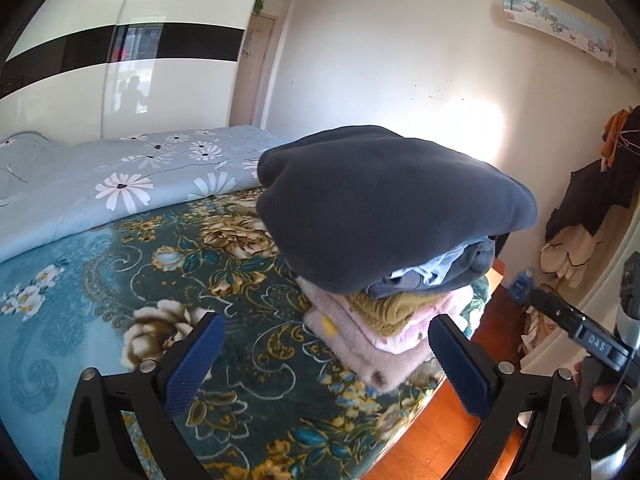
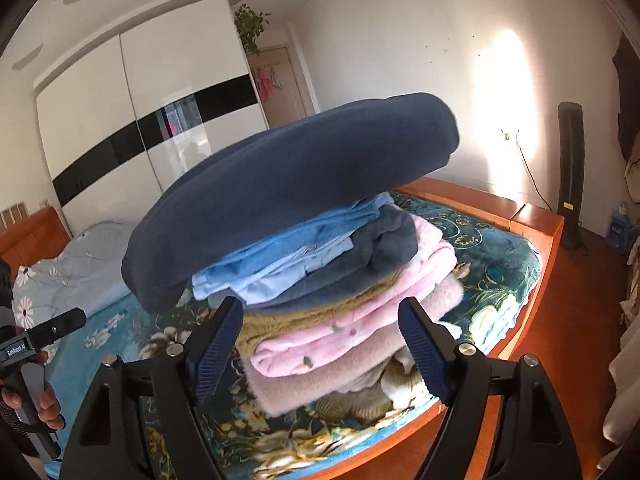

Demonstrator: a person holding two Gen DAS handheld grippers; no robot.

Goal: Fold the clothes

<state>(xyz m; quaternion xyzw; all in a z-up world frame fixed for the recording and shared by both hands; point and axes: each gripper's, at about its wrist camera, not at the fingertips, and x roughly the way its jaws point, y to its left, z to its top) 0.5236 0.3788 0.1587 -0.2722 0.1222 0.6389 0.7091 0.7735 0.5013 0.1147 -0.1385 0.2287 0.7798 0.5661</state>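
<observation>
both the left tongs (image 1: pixel 326 354) and right tongs (image 2: pixel 320 346) are spread and hold nothing; the pile of folded clothes (image 2: pixel 320 248) sits just ahead of them on the bed (image 1: pixel 120 264).

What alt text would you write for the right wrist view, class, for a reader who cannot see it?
A stack of folded clothes sits on a floral bedspread, topped by a dark navy garment that overhangs the layers below. The right gripper is open in front of the stack, holding nothing. A white wardrobe stands behind.
</observation>
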